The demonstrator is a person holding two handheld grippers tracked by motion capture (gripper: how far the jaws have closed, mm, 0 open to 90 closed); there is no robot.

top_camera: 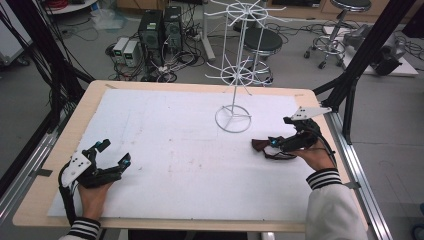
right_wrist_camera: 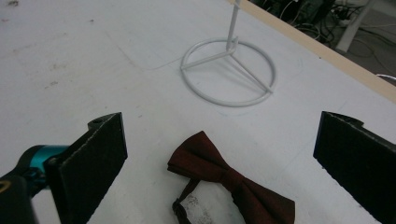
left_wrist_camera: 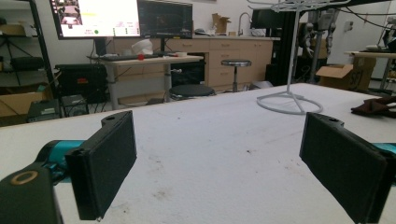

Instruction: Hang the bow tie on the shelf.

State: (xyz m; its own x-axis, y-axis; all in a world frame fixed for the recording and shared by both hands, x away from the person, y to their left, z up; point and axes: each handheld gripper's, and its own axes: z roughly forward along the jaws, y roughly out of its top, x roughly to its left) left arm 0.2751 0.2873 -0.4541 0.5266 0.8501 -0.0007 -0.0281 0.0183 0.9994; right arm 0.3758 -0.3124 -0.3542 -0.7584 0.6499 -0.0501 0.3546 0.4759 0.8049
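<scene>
A dark red bow tie [right_wrist_camera: 229,178] with a strap and a white label lies flat on the white table sheet [top_camera: 170,150]; it also appears as the bow tie [top_camera: 259,145] at the right and the bow tie [left_wrist_camera: 376,106] at the far right edge. My right gripper [right_wrist_camera: 222,122] hovers open just above it, one jaw on each side, nothing touching; it is the right gripper [top_camera: 278,144]. A white wire display rack [top_camera: 233,119] stands beyond it on a ring base [right_wrist_camera: 229,104]. My left gripper [top_camera: 114,153] rests open near the front left corner, with only bare sheet between the jaws of the left gripper [left_wrist_camera: 219,123].
The rack's pole and wire arms [top_camera: 242,60] rise over the table's far middle. Black frame posts [top_camera: 367,50] flank the table. Beyond the far edge, computer towers [top_camera: 160,30] and stools [top_camera: 262,42] stand on the floor. A wooden rim [top_camera: 200,86] borders the sheet.
</scene>
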